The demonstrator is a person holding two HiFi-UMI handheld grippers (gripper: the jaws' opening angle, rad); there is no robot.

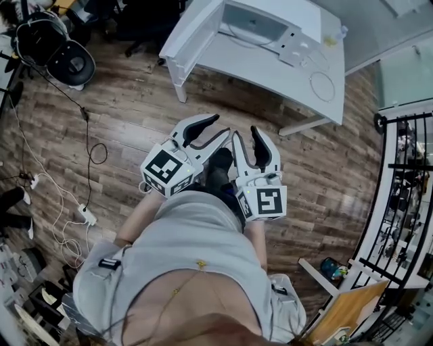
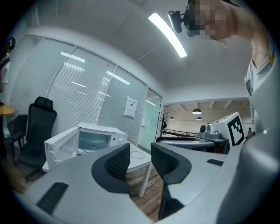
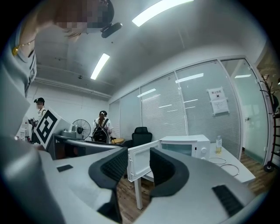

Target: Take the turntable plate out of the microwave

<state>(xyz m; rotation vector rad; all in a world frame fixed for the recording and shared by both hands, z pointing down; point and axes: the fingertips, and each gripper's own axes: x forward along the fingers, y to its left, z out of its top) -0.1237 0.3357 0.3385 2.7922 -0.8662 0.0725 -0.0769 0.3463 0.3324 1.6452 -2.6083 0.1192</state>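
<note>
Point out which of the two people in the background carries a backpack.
The person beside the fan, back turned, black backpack on; the other person at far left shows none.

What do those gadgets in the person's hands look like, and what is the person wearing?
The left gripper and right gripper are pale grey plastic, each with two curved jaws lined with black ribbed pads. Each carries a white cube printed with black square markers. The person wears a light grey top.

glossy wht microwave (image 1: 284, 13), smooth wht table (image 1: 257, 67), wood-grain floor (image 1: 135, 115)
</note>
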